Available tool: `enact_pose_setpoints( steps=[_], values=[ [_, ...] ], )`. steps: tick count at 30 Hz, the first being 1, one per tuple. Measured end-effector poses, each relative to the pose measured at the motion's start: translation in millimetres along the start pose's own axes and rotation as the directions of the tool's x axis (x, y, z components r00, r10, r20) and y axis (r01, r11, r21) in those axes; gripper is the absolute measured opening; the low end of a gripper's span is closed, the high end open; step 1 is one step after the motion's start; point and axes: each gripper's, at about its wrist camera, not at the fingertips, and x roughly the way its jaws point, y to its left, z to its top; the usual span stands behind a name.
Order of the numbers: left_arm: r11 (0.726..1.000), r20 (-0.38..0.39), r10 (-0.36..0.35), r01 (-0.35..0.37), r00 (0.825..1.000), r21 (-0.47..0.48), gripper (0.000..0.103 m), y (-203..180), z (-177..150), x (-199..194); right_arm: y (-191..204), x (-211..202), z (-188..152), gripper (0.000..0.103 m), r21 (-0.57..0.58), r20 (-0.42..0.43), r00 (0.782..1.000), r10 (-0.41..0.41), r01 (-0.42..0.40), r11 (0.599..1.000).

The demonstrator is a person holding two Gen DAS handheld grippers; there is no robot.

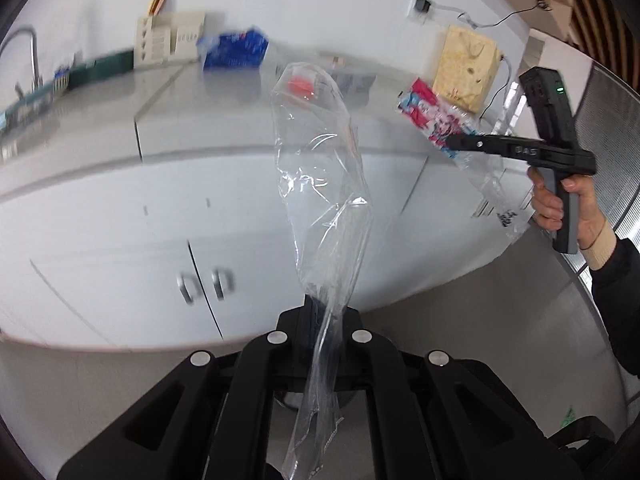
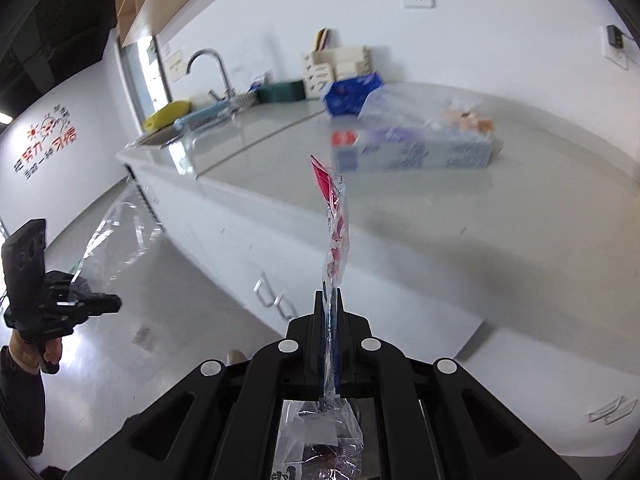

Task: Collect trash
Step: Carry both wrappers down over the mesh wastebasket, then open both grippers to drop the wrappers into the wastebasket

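Observation:
My left gripper [image 1: 320, 308] is shut on a clear plastic bag [image 1: 320, 184] that stands up from the fingers in front of the white cabinets; it also shows in the right wrist view [image 2: 120, 236]. My right gripper [image 2: 331, 300] is shut on a red, pink and clear plastic wrapper [image 2: 334, 220], held edge-on above the counter's front edge. In the left wrist view the right gripper [image 1: 452, 142] shows at the right with the wrapper [image 1: 432, 114] in it. The left gripper [image 2: 114, 304] shows low at the left of the right wrist view.
A white counter [image 2: 400, 216] bears a blue-and-white box [image 2: 412, 150], a blue packet [image 2: 348, 94], a beige organiser [image 2: 336, 66] and a green tray [image 2: 280, 90]. A sink with a tap [image 2: 208, 68] lies at the far end. White cabinet doors [image 1: 120, 240] stand below, over grey floor.

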Motion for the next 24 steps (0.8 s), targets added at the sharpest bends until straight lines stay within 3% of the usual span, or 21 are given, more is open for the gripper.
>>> enact_pose_setpoints(
  steps=[4, 9, 14, 21, 24],
  values=[
    [0.999, -0.074, -0.022, 0.018, 0.997, -0.049, 0.004, -4.3, -29.3, 40.5, 9.0, 24.0, -36.7, 0.007, -0.032, -0.074, 0.996, 0.054, -0.057, 0.998],
    [0.994, -0.165, -0.053, 0.036, 0.985, -0.102, 0.004, 0.5, -57.0, 100.0, 15.7, 68.1, -79.5, 0.008, -0.067, -0.176, 0.982, 0.067, -0.080, 0.994],
    [0.985, -0.249, -0.086, 0.044, 0.965, -0.169, 0.004, 21.0, -87.1, 161.1, 8.0, 133.2, -113.4, 0.008, -0.021, -0.287, 0.951, 0.117, -0.129, 0.991],
    [0.952, -0.392, -0.127, 0.001, 0.911, -0.307, 0.004, 54.9, -136.6, 257.9, -8.1, 251.4, -161.9, 0.008, 0.005, -0.474, 0.869, 0.141, -0.158, 0.987],
    [0.934, -0.455, -0.146, -0.029, 0.878, -0.356, 0.004, 64.6, -163.0, 296.8, -20.2, 294.7, -180.5, 0.008, 0.037, -0.541, 0.826, 0.158, -0.165, 0.986]
  ],
)
